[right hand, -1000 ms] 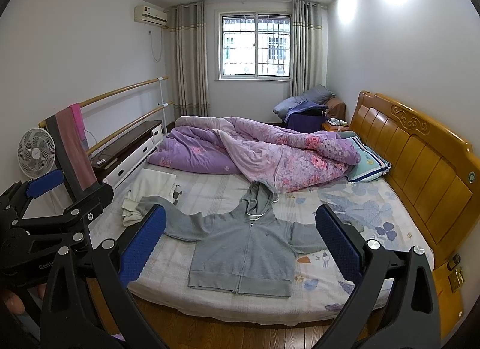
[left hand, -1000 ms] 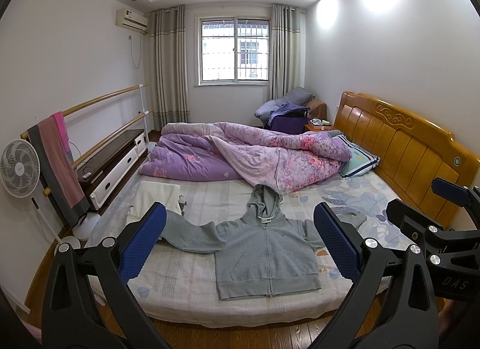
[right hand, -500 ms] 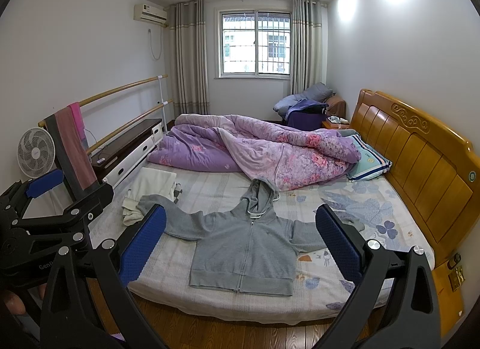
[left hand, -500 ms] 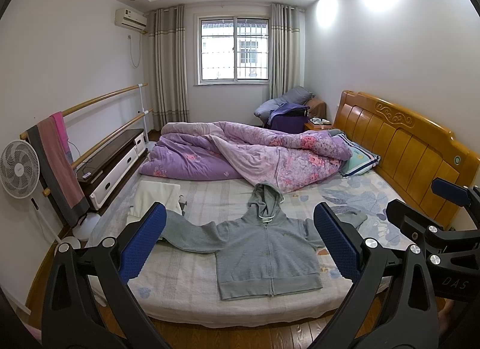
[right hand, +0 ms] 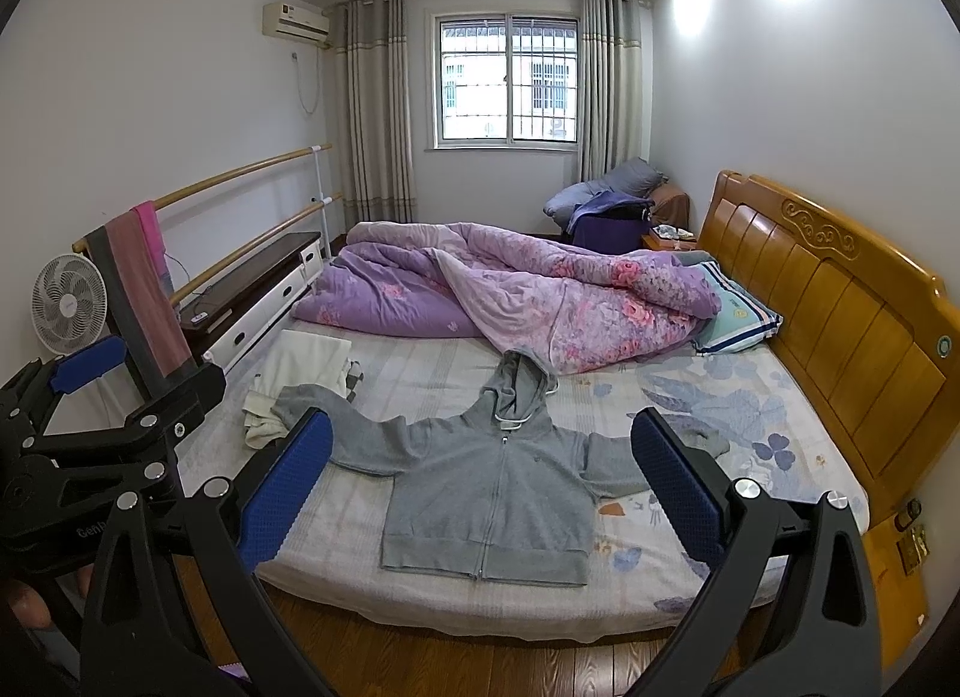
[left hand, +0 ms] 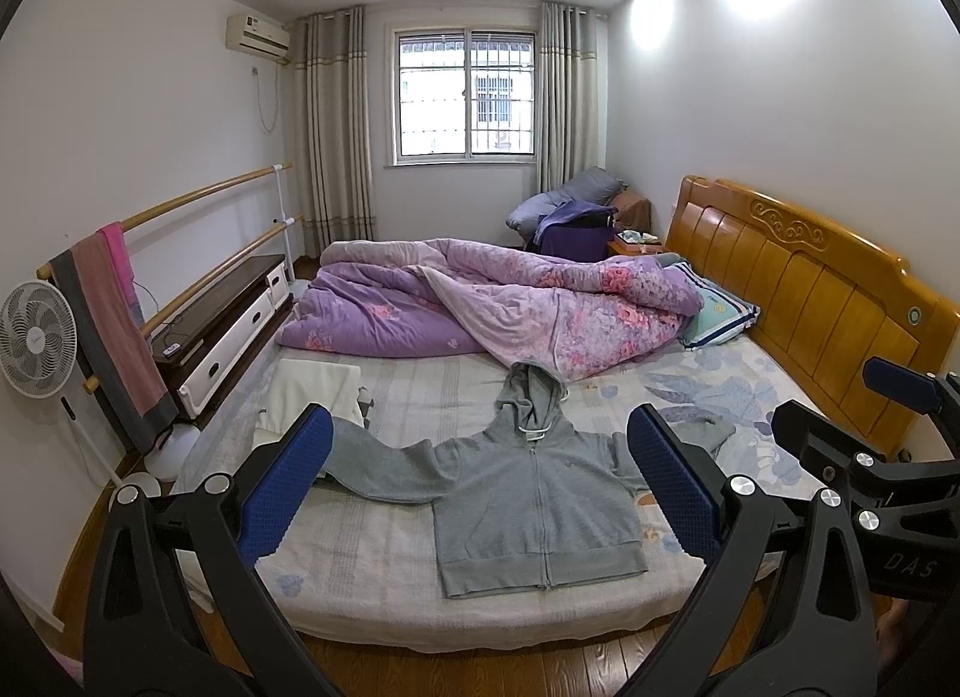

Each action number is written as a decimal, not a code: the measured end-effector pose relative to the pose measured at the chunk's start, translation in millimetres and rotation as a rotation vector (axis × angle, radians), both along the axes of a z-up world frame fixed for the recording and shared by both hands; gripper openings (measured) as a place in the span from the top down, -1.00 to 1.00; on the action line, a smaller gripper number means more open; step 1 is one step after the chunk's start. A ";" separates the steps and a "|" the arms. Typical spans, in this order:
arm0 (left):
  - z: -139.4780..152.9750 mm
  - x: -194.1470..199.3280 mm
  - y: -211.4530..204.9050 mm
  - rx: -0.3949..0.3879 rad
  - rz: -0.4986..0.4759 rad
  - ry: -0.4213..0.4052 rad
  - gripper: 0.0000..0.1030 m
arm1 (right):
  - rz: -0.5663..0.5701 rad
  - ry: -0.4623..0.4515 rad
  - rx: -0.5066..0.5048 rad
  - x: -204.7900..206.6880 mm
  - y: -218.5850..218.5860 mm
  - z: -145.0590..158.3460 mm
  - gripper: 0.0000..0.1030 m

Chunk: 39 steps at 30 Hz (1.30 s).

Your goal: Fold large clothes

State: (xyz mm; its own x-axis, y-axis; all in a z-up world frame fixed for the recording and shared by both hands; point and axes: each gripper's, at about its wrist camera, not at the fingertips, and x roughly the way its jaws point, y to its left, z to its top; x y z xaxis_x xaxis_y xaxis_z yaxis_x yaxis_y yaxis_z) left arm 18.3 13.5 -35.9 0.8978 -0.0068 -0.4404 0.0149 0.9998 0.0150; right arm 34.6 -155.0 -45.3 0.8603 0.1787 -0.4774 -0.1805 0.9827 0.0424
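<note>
1. The grey hoodie [left hand: 528, 493] lies flat and zipped on the near part of the bed [left hand: 372, 589], sleeves spread left and right, hood pointing far.
2. The left tongs [left hand: 477, 487] stand wide apart above the near bed edge, holding nothing.
3. The right tongs [right hand: 480, 493] are likewise spread wide and empty, clear of the cloth.
4. A purple quilt [right hand: 480, 289] is heaped on the far side, and a white garment [right hand: 300, 367] lies by the left sleeve.

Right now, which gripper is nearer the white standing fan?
Left. The left gripper is held on the white standing fan's side; the right gripper sits beside it, toward the headboard.
</note>
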 end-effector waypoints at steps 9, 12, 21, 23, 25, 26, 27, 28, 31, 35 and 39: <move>7.1 -1.2 2.9 -0.001 -0.016 0.018 -0.91 | -0.018 0.020 -0.003 1.7 8.1 -2.0 -0.86; 6.1 -1.9 6.6 -0.002 -0.022 0.024 -0.91 | -0.025 0.026 -0.004 1.2 11.5 -2.0 -0.86; 7.8 3.2 14.5 -0.009 -0.038 0.048 -0.91 | -0.041 0.051 -0.004 1.9 19.7 -5.3 -0.86; 7.3 3.4 17.7 -0.014 -0.041 0.054 -0.91 | -0.044 0.058 -0.003 2.9 22.6 -6.0 -0.86; 7.5 5.5 21.0 -0.017 -0.044 0.060 -0.91 | -0.047 0.063 -0.001 2.9 25.5 -7.4 -0.86; 6.9 6.3 23.1 -0.017 -0.045 0.063 -0.91 | -0.048 0.066 0.000 3.4 26.3 -8.3 -0.86; 7.0 6.7 24.5 -0.017 -0.046 0.065 -0.91 | -0.049 0.070 0.001 4.6 28.8 -8.7 -0.86; 6.4 7.1 25.7 -0.017 -0.047 0.068 -0.91 | -0.049 0.073 0.003 5.5 29.6 -9.3 -0.86; 4.6 9.1 28.9 -0.018 -0.049 0.075 -0.91 | -0.049 0.082 0.009 7.3 29.5 -12.5 -0.86; 1.4 13.1 34.5 -0.018 -0.051 0.087 -0.91 | -0.052 0.101 0.019 12.0 32.5 -17.5 -0.86; -3.4 21.6 35.1 -0.023 -0.052 0.102 -0.91 | -0.050 0.120 0.020 22.4 36.7 -23.0 -0.86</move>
State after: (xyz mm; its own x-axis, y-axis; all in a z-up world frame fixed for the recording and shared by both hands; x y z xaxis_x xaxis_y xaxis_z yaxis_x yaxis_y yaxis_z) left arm 39.9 48.6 -39.4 0.8467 -0.0630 -0.5283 0.0667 0.9977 -0.0120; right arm 57.1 -118.3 -68.3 0.8051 0.1474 -0.5746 -0.1238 0.9891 0.0804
